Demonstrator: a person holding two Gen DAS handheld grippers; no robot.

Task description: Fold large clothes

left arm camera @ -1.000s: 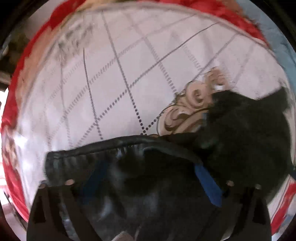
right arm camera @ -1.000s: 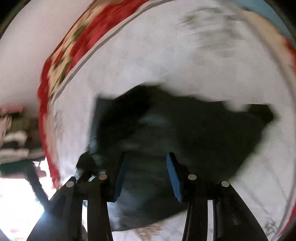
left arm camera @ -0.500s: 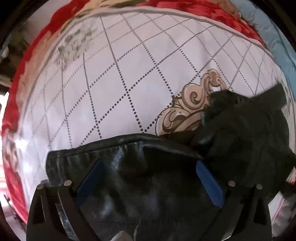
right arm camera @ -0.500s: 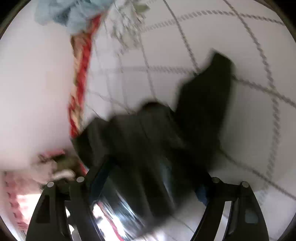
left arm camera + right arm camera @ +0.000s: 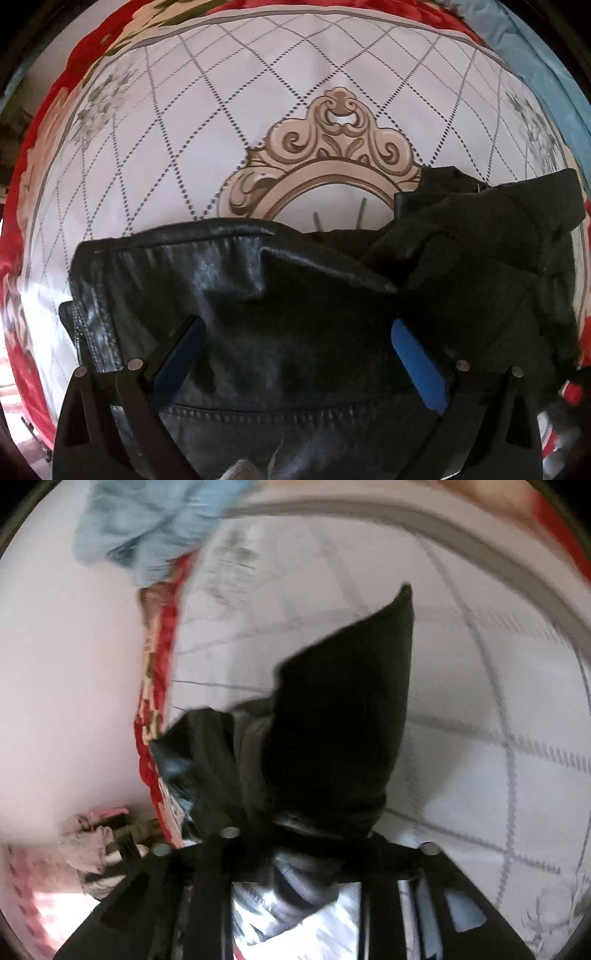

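Clearly spread across a bed under a white quilted cover with dotted diamond lines and a beige scroll emblem: a black leather jacket, glossy panel nearest the left wrist camera, matte folds bunched toward the right. Left gripper released, blue pads wide apart above the leather, nothing clamped between them; contact with the leather not possible to tell. Lower hem and near edge of the jacket cut off by the bottom of the left wrist view; a pale scrap at the very bottom too small to identify. Emblem partly hidden behind the jacket's upper edge. Red floral blanket ringing the cover, pale blue cloth at the upper right.

From the right wrist view, heavily blurred: right gripper clenched on a gathered part of the jacket, black fabric rising from the fingers to a pointed tip. Fingertips themselves buried in the fabric, pads not seen. Which part of the garment not clear from the blur. Shiny silvery folds below the fingers, hard to read. Crumpled blue cloth at the top left, red edging running down the cover's side, pinkish clothes at the lower left, smeared and partly cut off
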